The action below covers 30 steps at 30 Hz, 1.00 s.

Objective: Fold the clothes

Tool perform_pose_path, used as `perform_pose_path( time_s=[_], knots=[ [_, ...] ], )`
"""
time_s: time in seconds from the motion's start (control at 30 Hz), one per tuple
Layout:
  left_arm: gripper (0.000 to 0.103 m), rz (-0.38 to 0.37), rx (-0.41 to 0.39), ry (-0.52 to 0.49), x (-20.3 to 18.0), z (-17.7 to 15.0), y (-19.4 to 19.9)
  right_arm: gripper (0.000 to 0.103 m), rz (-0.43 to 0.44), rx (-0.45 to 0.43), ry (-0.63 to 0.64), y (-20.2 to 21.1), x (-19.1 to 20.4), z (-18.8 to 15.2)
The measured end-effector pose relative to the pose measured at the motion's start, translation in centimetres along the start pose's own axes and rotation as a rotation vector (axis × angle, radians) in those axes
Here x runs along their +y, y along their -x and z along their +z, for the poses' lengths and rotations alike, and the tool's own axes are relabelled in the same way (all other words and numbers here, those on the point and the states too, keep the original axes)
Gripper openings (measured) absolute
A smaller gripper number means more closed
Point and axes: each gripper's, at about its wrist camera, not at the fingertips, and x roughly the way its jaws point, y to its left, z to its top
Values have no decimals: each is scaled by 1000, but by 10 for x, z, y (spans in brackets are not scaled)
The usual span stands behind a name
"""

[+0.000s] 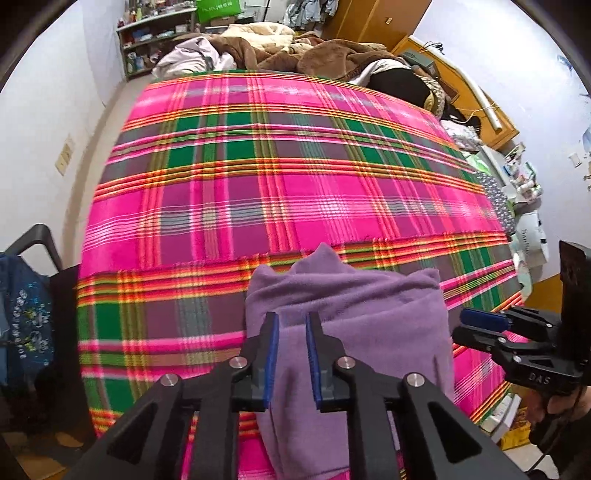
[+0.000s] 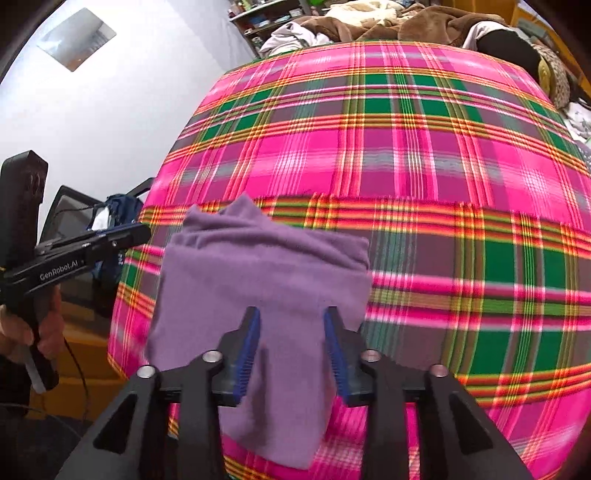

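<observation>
A purple fleece garment (image 1: 351, 325) lies folded into a thick rectangle near the front edge of the bed, on a pink and green plaid blanket (image 1: 280, 177). My left gripper (image 1: 292, 317) hovers over the garment's left part. Its blue pads stand a little apart and the cloth shows below the gap, not pinched. In the right wrist view the same garment (image 2: 266, 273) lies under my right gripper (image 2: 292, 314), whose jaws are wider apart and hold nothing. Each gripper shows in the other's view: the right gripper (image 1: 476, 325) at the side, the left gripper (image 2: 136, 232) held by a hand.
Brown blankets and white bedding (image 1: 295, 51) are heaped at the far end of the bed. A dark chair with a blue patterned garment (image 1: 26, 317) stands left of the bed. A shelf (image 1: 155, 40), a wooden wardrobe (image 1: 373, 22) and a cluttered side table (image 1: 524, 192) line the room.
</observation>
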Motion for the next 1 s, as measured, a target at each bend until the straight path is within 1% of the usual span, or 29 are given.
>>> perform_pose_path(
  time_s=[0.1, 0.27, 0.37, 0.47, 0.57, 0.63, 0.77, 0.93, 1.0],
  knots=[
    [23, 30, 4, 5, -4, -10, 3, 39, 17, 10, -4, 3, -6, -9],
    [26, 58, 25, 30, -6, -31, 2, 39, 52, 34, -1, 8, -15, -25],
    [29, 73, 38, 57, -4, -46, 2, 39, 81, 57, -5, 5, -18, -34],
    [32, 96, 61, 77, -2, -55, -1, 39, 108, 75, -8, 3, -23, -43],
    [33, 146, 68, 81, -3, -64, -4, 39, 130, 97, -2, -4, -28, -47],
    [38, 159, 67, 81, -4, -66, -5, 39, 139, 109, 5, -8, -30, -48],
    [43, 184, 65, 80, -7, -70, -9, 39, 149, 129, 31, -19, -31, -46],
    [49, 170, 72, 90, -2, -68, -19, 40, 156, 137, 31, -31, -31, -38],
    [51, 159, 76, 89, 2, -66, -23, 42, 160, 136, 20, -34, -31, -35]
  ],
)
